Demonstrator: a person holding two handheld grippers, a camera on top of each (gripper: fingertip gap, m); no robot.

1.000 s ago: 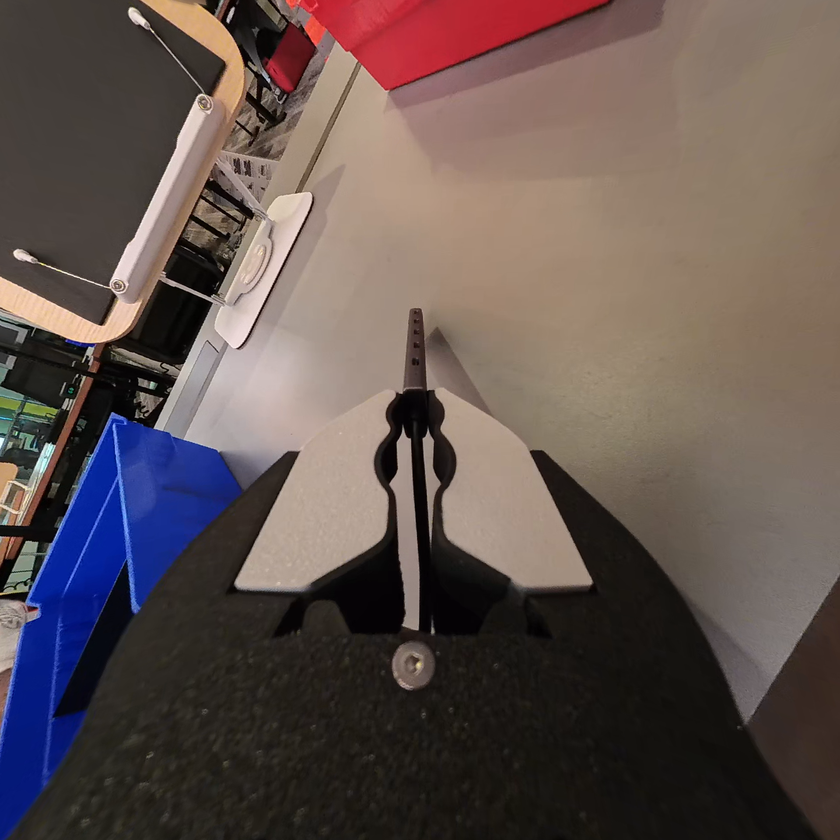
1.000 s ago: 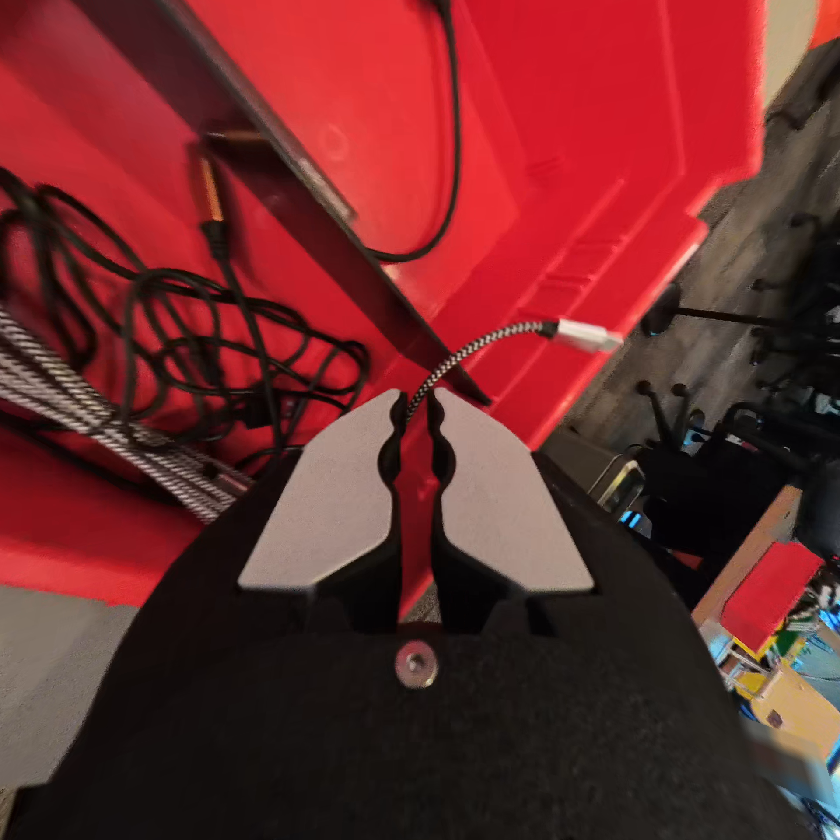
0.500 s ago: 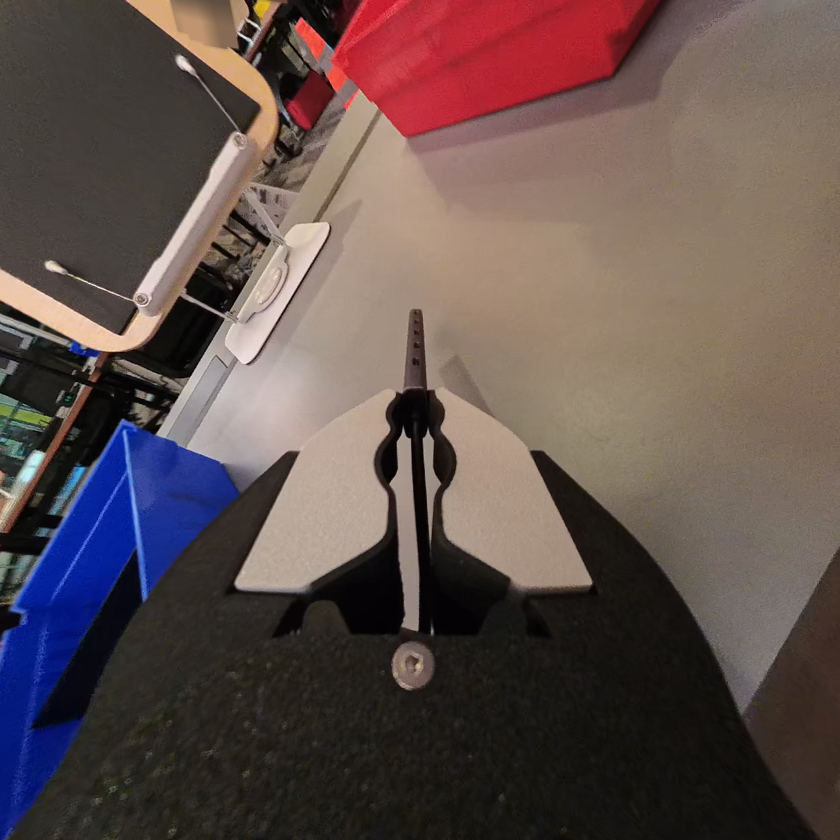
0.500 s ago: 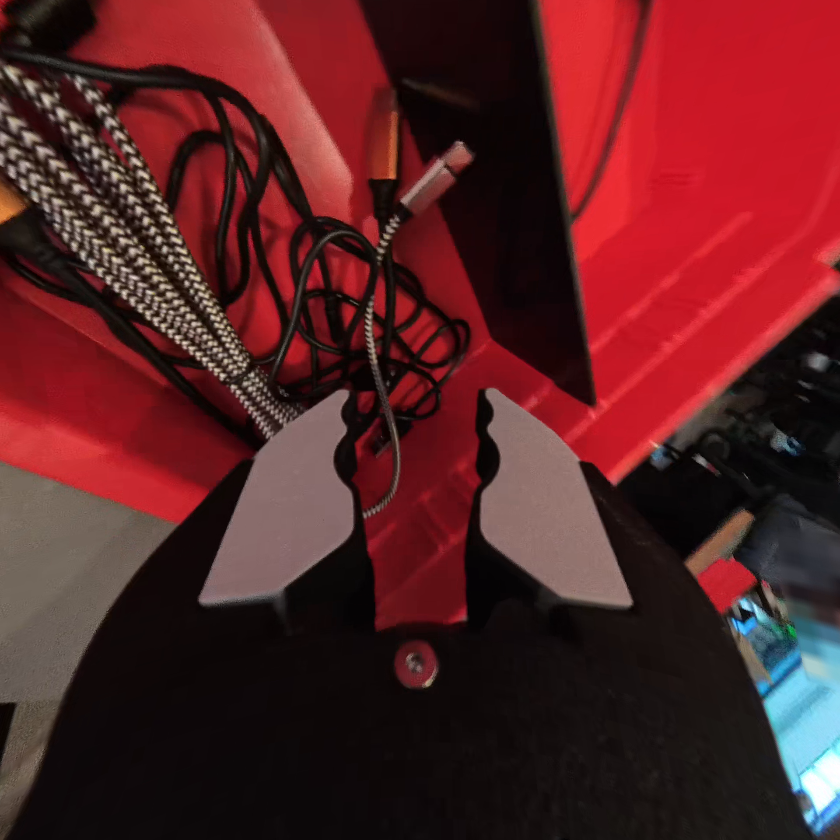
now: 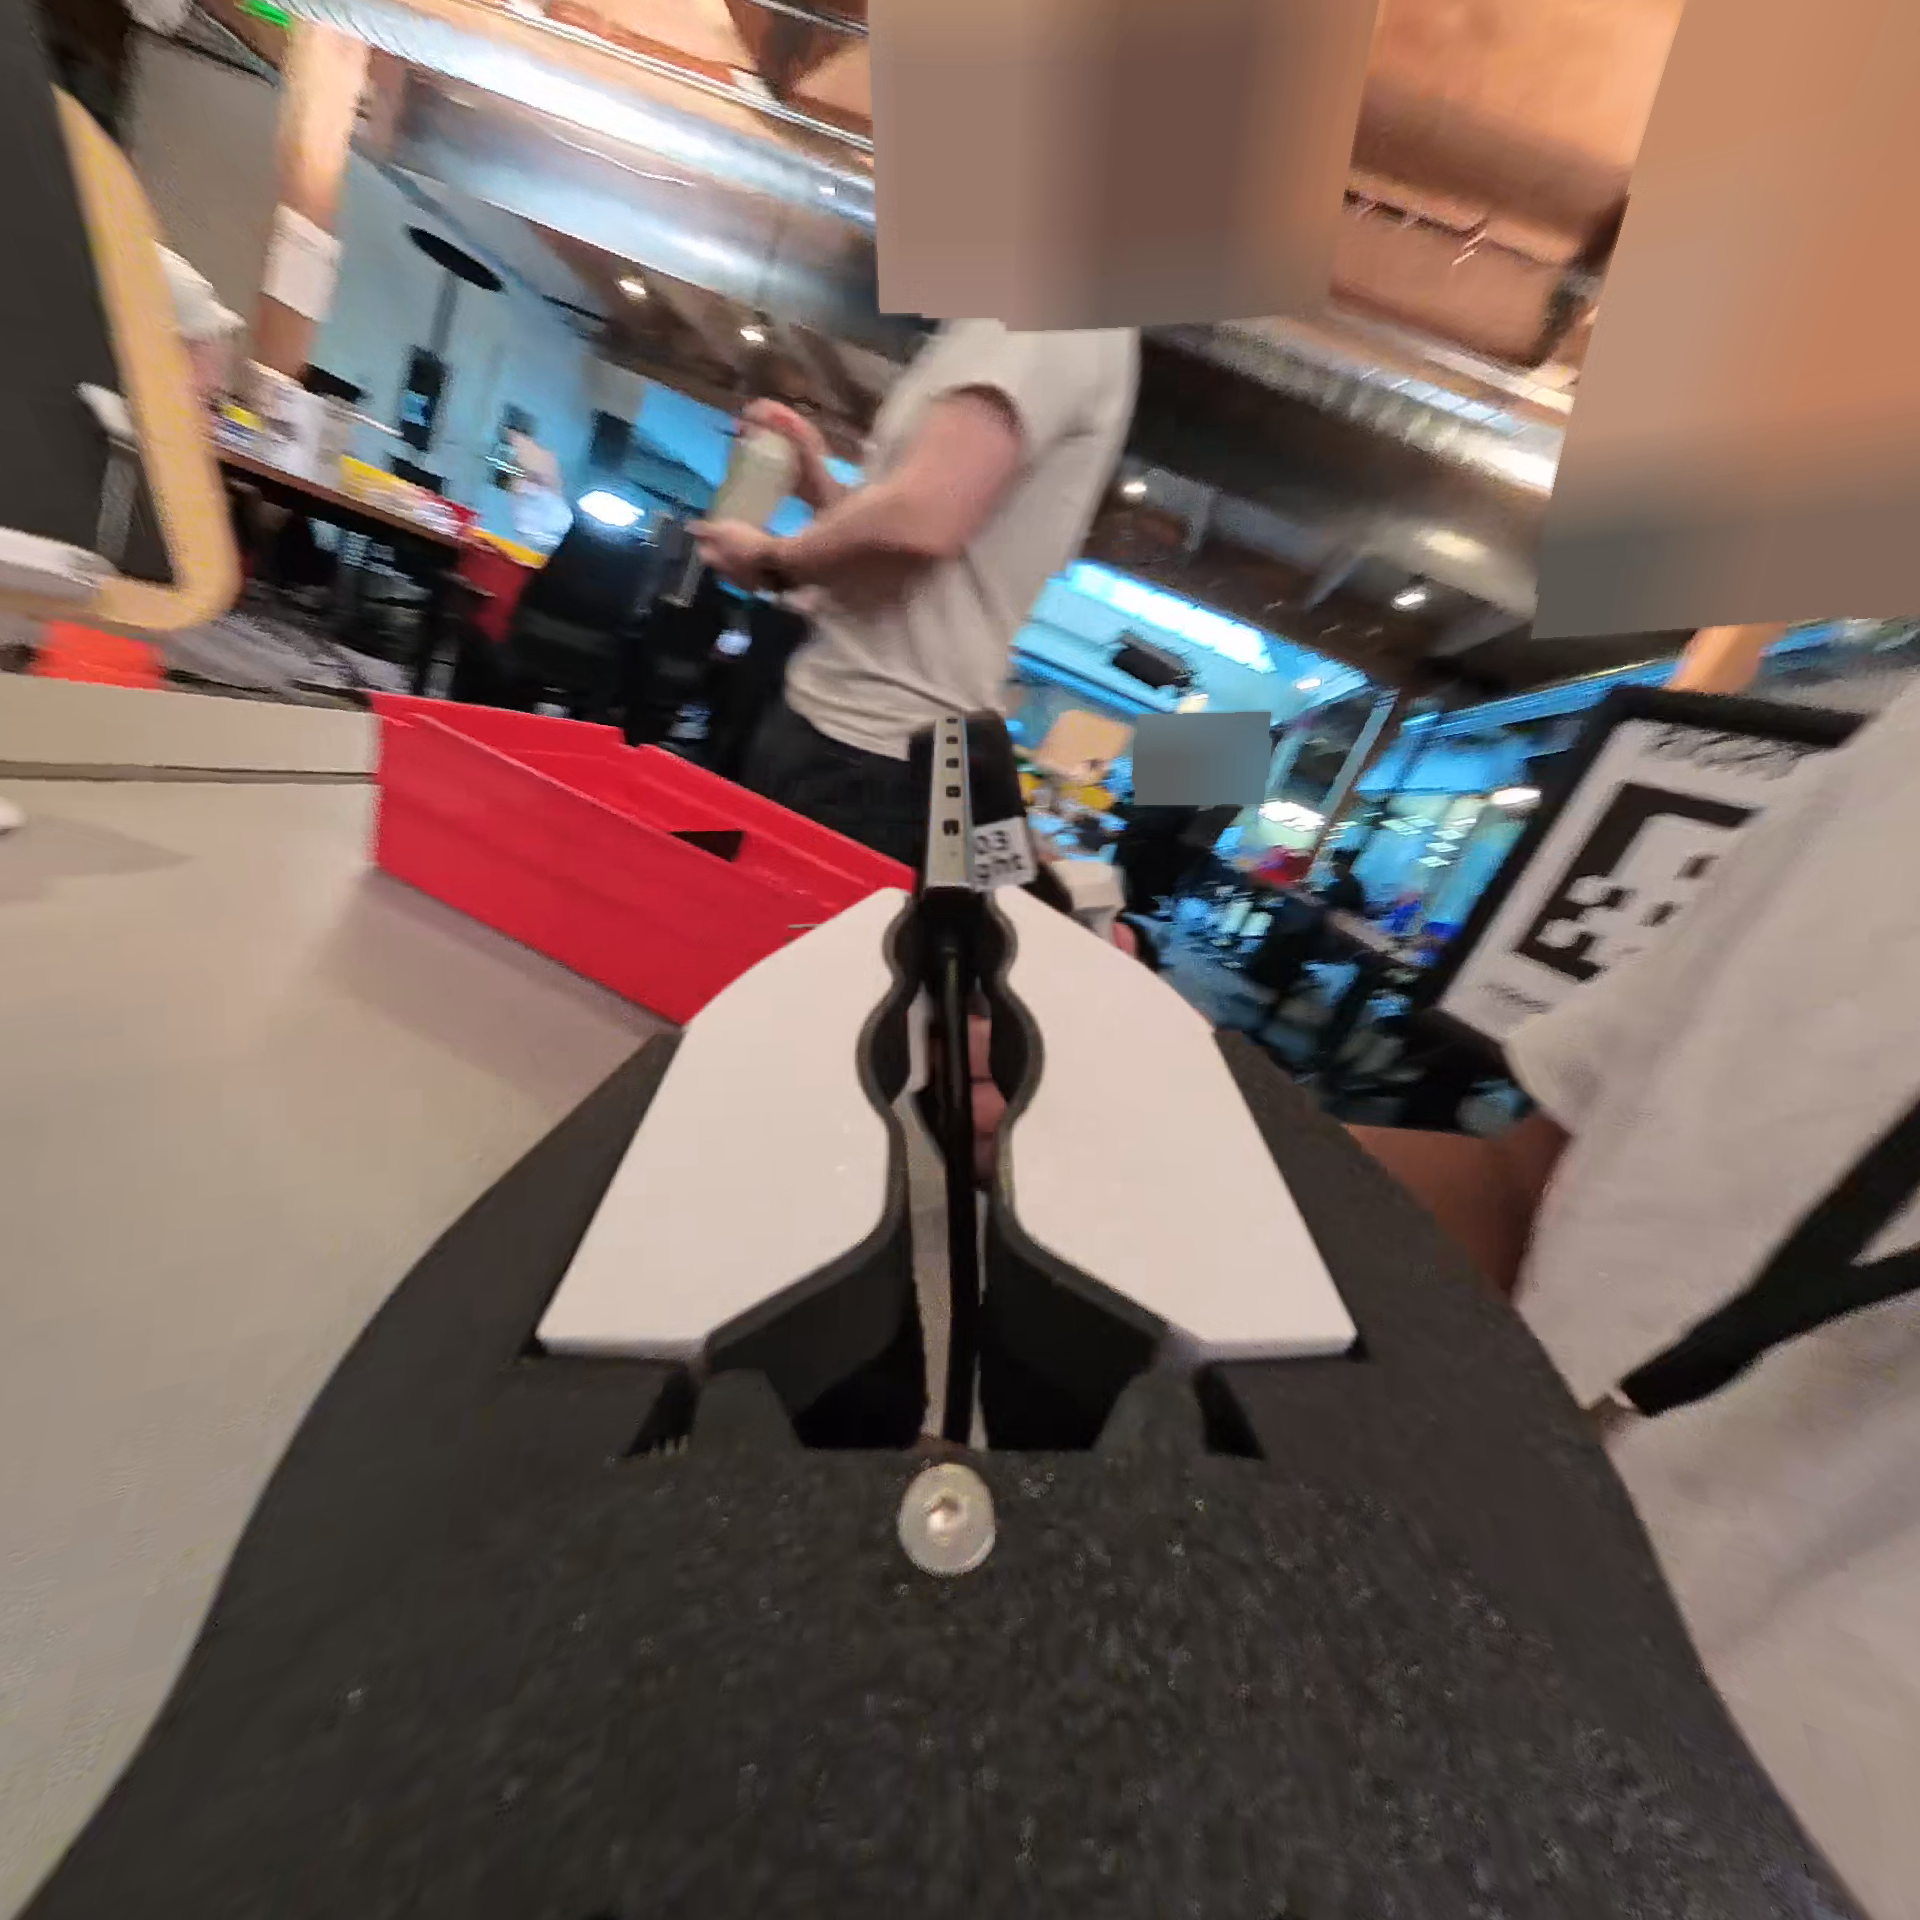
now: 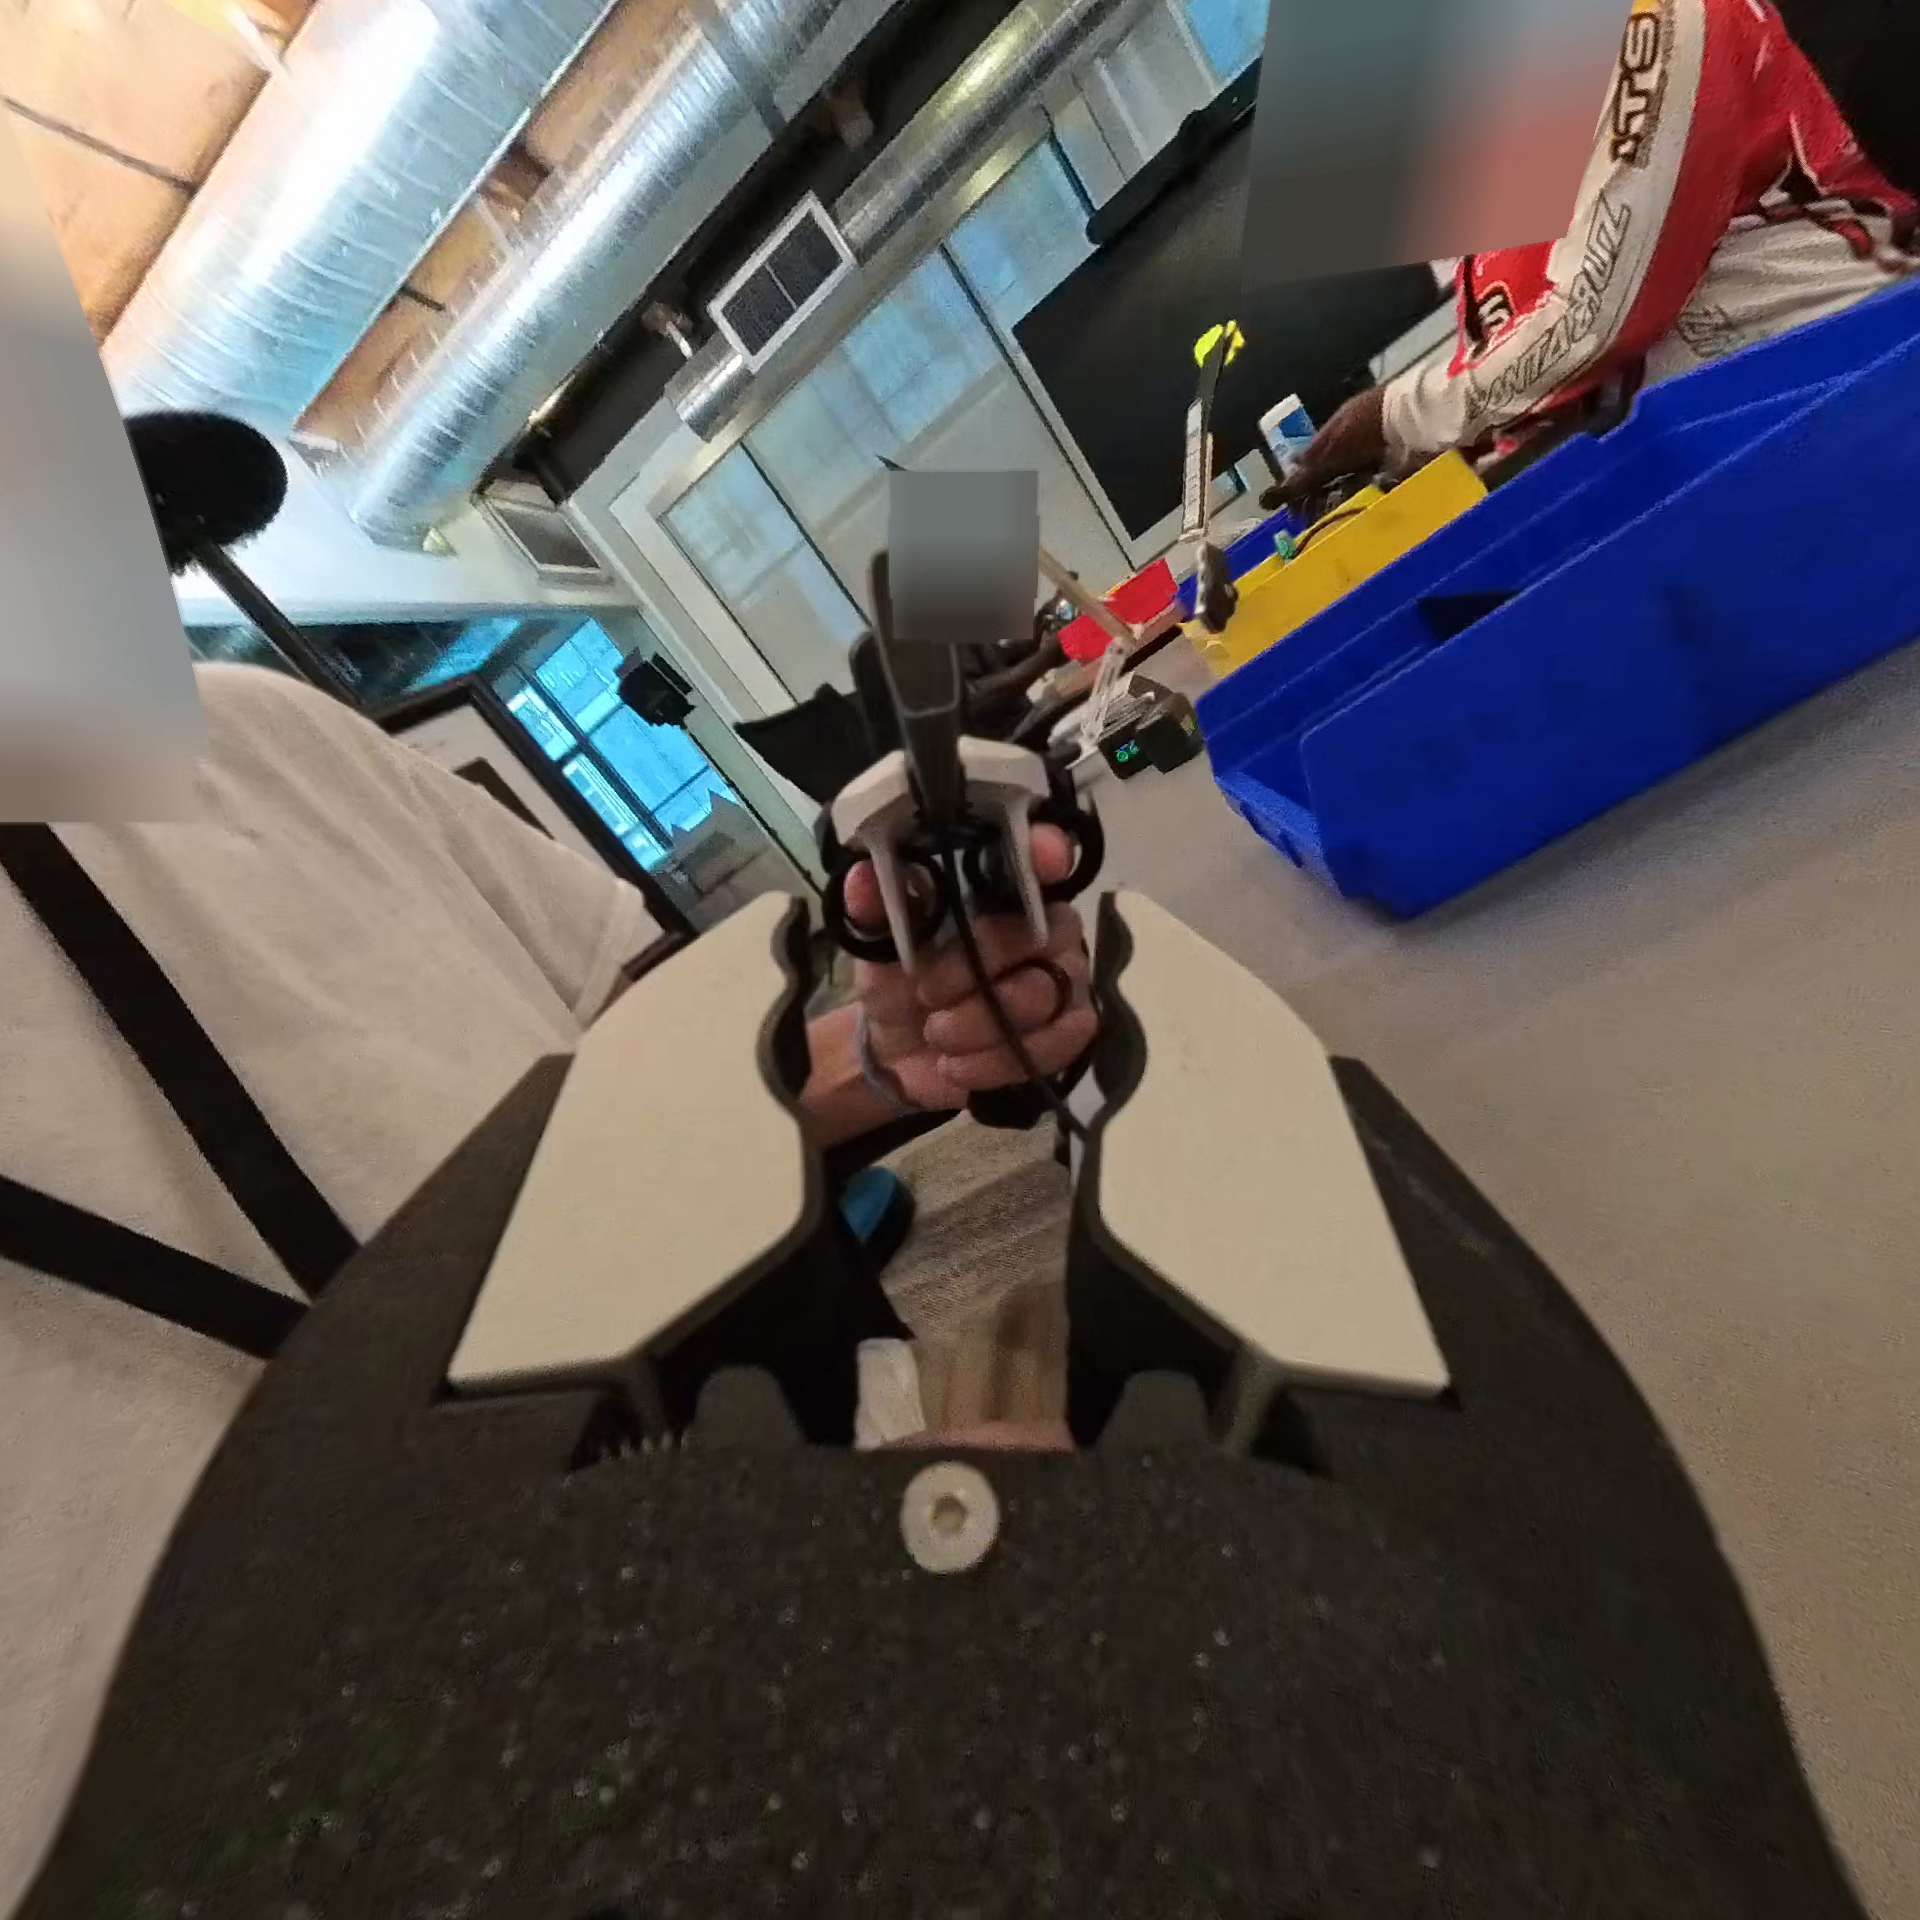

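The left gripper is clamped on a thin black strip, a narrow flat piece with a row of small holes that runs back between the two pale fingers and sticks out past their tips, standing upright. A small white sticker sits on the strip just beyond the fingertips. Behind it, on the grey desk, a red bin lies toward the far edge. Beyond that edge stands a person in a light shirt holding a pale bottle. At the right side of this view, a white sleeve with a black strap and a board with a black-and-white square marker are close by.

The right gripper has its jaws apart and holds nothing. Straight ahead between its fingers, seen in the right wrist view, is the other gripper, gripped by a hand, with the dark strip rising from it; a thin black cable hangs down across the hand. To the right, a blue bin rests on the desk, and behind it are yellow bins and a person in a red and white sleeve.
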